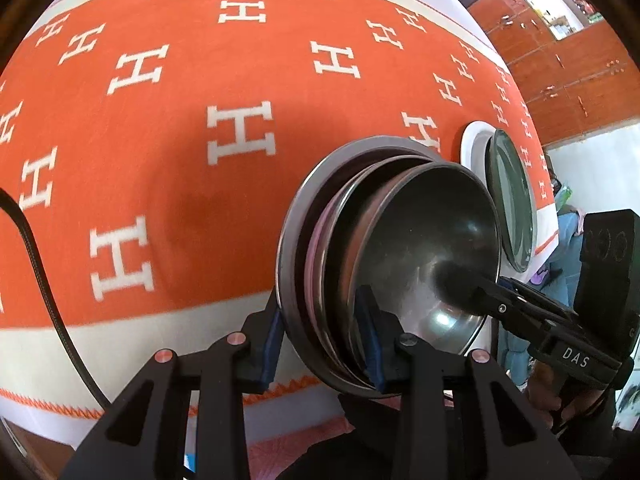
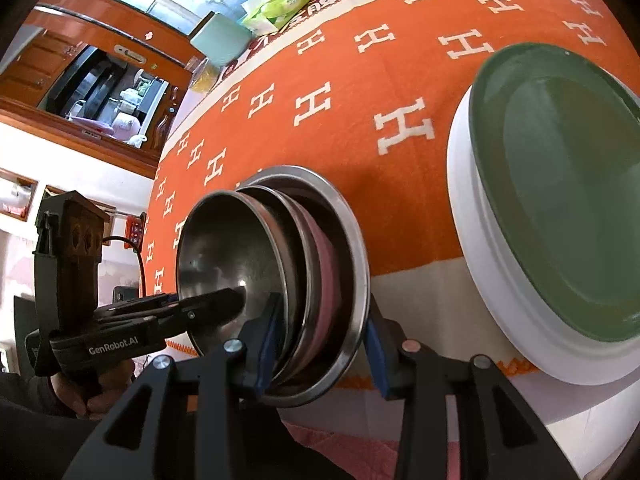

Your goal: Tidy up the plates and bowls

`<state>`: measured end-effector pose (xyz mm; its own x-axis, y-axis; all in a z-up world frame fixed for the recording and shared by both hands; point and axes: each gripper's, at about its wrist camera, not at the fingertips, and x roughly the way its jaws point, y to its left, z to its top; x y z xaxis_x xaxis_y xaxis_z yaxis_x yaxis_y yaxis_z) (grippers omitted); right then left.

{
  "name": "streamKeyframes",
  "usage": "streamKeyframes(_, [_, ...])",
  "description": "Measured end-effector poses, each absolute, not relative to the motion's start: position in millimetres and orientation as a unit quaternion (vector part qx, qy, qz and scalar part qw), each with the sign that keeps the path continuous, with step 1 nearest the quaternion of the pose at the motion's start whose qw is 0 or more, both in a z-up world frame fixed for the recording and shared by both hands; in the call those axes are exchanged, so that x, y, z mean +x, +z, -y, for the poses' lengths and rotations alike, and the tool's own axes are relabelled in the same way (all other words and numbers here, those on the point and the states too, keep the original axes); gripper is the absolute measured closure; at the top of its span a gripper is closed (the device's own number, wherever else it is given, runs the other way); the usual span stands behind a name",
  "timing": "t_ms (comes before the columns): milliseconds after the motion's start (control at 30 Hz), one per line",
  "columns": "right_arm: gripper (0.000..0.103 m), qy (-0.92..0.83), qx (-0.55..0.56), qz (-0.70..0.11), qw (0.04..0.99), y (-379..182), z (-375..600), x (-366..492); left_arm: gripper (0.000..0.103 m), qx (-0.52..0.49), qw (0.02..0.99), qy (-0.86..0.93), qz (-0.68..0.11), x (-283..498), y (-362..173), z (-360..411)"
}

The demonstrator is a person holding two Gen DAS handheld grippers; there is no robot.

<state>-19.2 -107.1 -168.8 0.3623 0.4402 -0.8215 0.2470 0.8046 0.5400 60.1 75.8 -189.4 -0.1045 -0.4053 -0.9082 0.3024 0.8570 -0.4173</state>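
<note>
- Orange tablecloth, patterned with white "H" letters and bordered by a cream band and an orange zigzag hem, covers the table; wooden cabinets stand behind.
- Left gripper: blue pads clamped across the near rim of a nested stack of steel bowls, one pad outside the outermost bowl, the other inside the innermost.
- Right gripper: likewise clamped on the same stack at its opposite rim; its body reads "DAS", while the left gripper's body reads "GenRobot.AI".
- Within the stack, a pink layer shows between steel rims.
- Just right of the stack, a green plate lies on a white plate near the table's front edge.
- Left of the stack the cloth lies bare to its far border.
- At the far edge sits a green tissue pack.
</note>
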Motion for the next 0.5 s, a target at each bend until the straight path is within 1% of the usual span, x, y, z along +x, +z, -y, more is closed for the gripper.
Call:
streamKeyframes(100, [0.065, 0.069, 0.301, -0.553, 0.774, -164, 111, -24, 0.070, -0.045, 0.672, -0.265, -0.691, 53, -185, -73])
streamKeyframes(300, [0.065, 0.084, 0.303, -0.522, 0.793, -150, 130, -38, 0.069, -0.053, 0.702, -0.273, -0.656, 38, -160, -63])
streamKeyframes(500, [0.065, 0.096, 0.294, -0.503, 0.807, -135, 154, -50, 0.069, -0.037, 0.724, -0.273, -0.633, 21, -136, -38])
